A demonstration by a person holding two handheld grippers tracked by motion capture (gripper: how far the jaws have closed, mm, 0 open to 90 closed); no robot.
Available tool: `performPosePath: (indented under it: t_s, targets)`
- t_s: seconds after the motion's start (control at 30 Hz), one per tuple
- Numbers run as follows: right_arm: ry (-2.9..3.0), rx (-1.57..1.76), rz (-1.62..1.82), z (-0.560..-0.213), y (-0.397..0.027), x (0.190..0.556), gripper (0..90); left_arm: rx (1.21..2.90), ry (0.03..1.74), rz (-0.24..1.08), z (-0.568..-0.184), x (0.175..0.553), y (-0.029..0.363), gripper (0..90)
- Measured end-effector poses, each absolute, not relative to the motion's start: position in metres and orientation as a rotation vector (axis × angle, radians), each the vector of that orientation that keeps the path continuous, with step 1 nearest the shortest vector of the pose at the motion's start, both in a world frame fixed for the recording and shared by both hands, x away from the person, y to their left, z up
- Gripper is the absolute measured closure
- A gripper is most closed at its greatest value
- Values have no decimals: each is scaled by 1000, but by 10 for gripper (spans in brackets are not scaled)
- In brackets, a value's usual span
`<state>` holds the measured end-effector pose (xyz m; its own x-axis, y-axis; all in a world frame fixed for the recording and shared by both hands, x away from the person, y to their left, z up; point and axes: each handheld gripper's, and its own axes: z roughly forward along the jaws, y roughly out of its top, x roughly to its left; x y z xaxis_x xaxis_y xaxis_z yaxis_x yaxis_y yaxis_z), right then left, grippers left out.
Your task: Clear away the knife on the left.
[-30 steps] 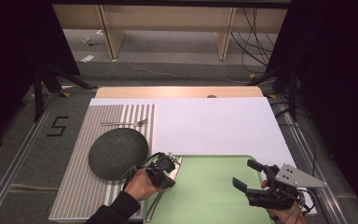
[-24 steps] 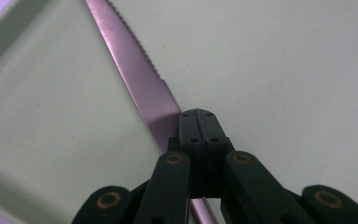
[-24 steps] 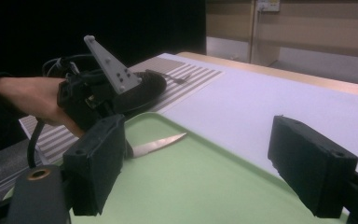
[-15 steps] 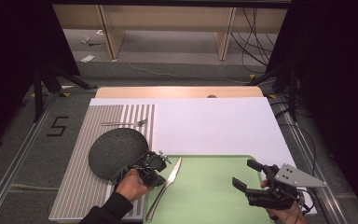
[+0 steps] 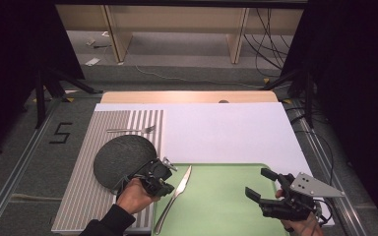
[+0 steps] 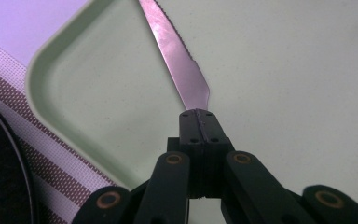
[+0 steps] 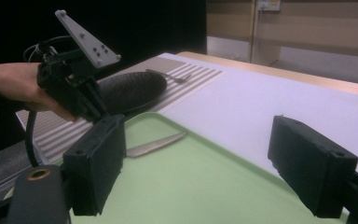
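A steel table knife (image 5: 178, 189) lies along the left side of the green tray (image 5: 226, 206), tip pointing away from me. In the left gripper view its serrated blade (image 6: 175, 51) runs up from just past my jaw tips. My left gripper (image 5: 167, 188) (image 6: 198, 114) hovers at the tray's left edge over the knife's neck. Its jaws are shut, pad against pad, with nothing seen between them. I cannot tell whether the tips touch the knife. My right gripper (image 5: 258, 183) (image 7: 203, 168) is open over the tray's right half, with nothing between its jaws.
A dark round plate (image 5: 123, 157) sits on the striped mat (image 5: 83, 196) just left of my left hand. A fork (image 5: 130, 130) lies on the mat beyond it. A white sheet (image 5: 226, 132) covers the table past the tray.
My left hand has drawn back a little to the left and risen. The knife, hidden at the gripper a second ago, now lies in full view on the tray. The right gripper has stayed put.
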<state>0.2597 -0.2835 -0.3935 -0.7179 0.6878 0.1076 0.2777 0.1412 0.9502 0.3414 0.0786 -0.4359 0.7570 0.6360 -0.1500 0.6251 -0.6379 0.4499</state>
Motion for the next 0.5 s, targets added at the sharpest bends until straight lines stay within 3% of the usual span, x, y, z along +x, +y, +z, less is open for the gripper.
performPosePath:
  t_s: [0.2, 0.5]
  targets:
    - [2071, 930, 1602, -393, -283, 259, 201, 2394, 932, -7, -432, 338, 86, 776]
    - [2071, 930, 1601, -393, -284, 260, 201, 2313, 886, -37, -428, 335, 90, 421]
